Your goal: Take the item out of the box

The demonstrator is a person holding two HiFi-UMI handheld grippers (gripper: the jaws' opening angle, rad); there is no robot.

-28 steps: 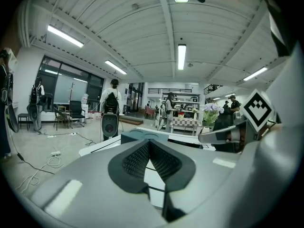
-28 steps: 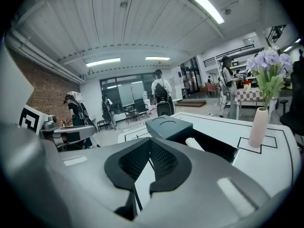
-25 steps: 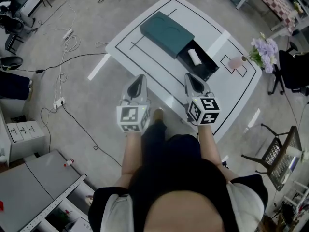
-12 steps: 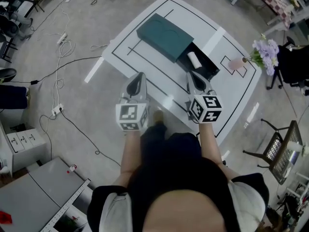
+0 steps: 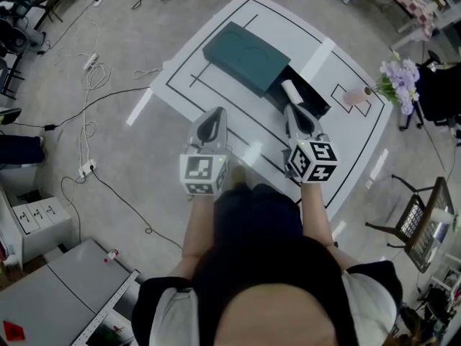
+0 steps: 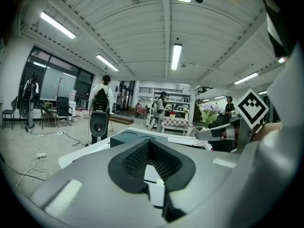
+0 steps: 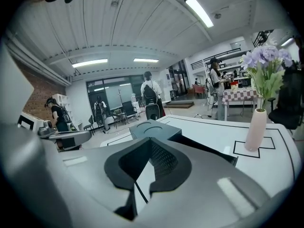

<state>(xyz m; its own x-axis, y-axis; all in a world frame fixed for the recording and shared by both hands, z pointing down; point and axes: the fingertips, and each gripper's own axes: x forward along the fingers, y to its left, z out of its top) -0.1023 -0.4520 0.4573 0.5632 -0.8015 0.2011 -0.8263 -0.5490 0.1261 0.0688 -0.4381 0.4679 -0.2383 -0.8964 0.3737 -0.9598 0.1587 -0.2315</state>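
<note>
White item [image 5: 291, 90] in open black tray [image 5: 315, 100] of teal box [image 5: 245, 58]; white table [image 5: 302, 34] beneath

**Main light:** ceiling strip lights [image 6: 176, 56] above and ahead of both grippers. White, bright and even, with the tubes themselves blown out.

**Second light:** a pale window wall [image 6: 57, 84], far beyond the left gripper [image 5: 213, 115] and off to its left.

**Glare:** one small hot patch on the white table [image 5: 251, 151], between the left gripper and the right gripper [image 5: 294, 111].

**Shadows:** soft-edged and faint.

**Distortion:** both gripper views are fisheye, with bowed ceiling lines and black vignetting in the corners.

**Focus:** the gripper shells nearest each lens are soft, while the room beyond is fairly sharp. The head view is mildly soft with muted colour.
</note>
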